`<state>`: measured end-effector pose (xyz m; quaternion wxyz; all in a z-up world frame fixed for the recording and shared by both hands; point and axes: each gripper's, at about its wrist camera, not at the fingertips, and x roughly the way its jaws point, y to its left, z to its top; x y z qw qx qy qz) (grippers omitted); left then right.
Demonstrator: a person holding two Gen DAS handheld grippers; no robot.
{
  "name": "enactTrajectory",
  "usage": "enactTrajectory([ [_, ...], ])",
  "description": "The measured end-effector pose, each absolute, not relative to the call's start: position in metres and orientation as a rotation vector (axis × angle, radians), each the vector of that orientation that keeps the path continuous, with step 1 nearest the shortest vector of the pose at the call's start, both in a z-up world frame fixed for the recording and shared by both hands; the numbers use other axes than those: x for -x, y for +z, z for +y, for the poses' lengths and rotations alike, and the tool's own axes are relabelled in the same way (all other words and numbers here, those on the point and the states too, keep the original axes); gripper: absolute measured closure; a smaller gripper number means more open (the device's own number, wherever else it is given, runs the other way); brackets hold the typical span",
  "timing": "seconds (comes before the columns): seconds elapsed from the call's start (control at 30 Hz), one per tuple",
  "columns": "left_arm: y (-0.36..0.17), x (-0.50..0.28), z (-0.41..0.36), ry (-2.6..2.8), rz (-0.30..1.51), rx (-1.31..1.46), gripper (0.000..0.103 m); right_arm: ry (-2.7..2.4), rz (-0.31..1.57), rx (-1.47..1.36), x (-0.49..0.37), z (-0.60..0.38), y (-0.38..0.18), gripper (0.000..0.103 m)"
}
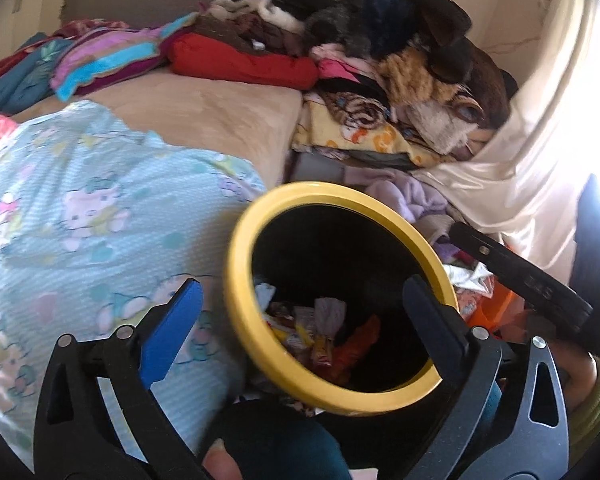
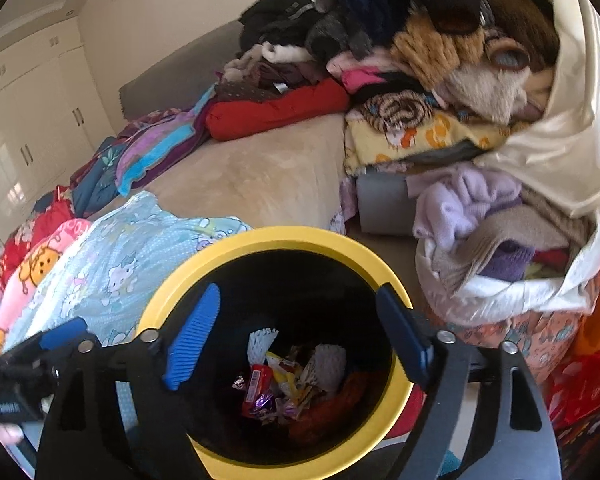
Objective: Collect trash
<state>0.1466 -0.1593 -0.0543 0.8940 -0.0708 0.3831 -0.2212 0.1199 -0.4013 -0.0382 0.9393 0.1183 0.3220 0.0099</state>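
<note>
A black trash bin with a yellow rim (image 1: pixel 242 308) (image 2: pixel 380 258) stands beside the bed. It holds a heap of wrappers and crumpled paper (image 1: pixel 320 332) (image 2: pixel 288 380). My left gripper (image 1: pixel 306 312) is open and empty above the bin's left rim; its right finger (image 1: pixel 432 320) reaches over the opening. My right gripper (image 2: pixel 298 336) is open and empty, directly above the bin's opening. The right gripper's body also shows in the left wrist view (image 1: pixel 528 280), at the right. The left gripper shows in the right wrist view (image 2: pixel 32 360), at the lower left.
A light blue cartoon-print blanket (image 1: pixel 80 216) (image 2: pixel 120 256) lies on the beige bed (image 1: pixel 204 116) (image 2: pixel 252 176) left of the bin. Piled clothes and plush toys (image 1: pixel 380 40) (image 2: pixel 420 40) fill the back. A bag of clothes (image 2: pixel 508 248) stands right of the bin.
</note>
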Motion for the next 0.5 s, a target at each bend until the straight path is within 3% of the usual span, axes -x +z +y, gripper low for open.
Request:
enactTrajectory([
  [0.23,-0.037,-0.138,-0.124,-0.369,0.759,0.161,0.011,0.063,0.582,-0.202,-0.103,-0.377,-0.015,0.008],
  [0.5,-0.022,-0.120,-0.096,-0.281,0.694,0.148,0.011,0.137,0.523,-0.166,-0.086,-0.347,0.001,0.006],
])
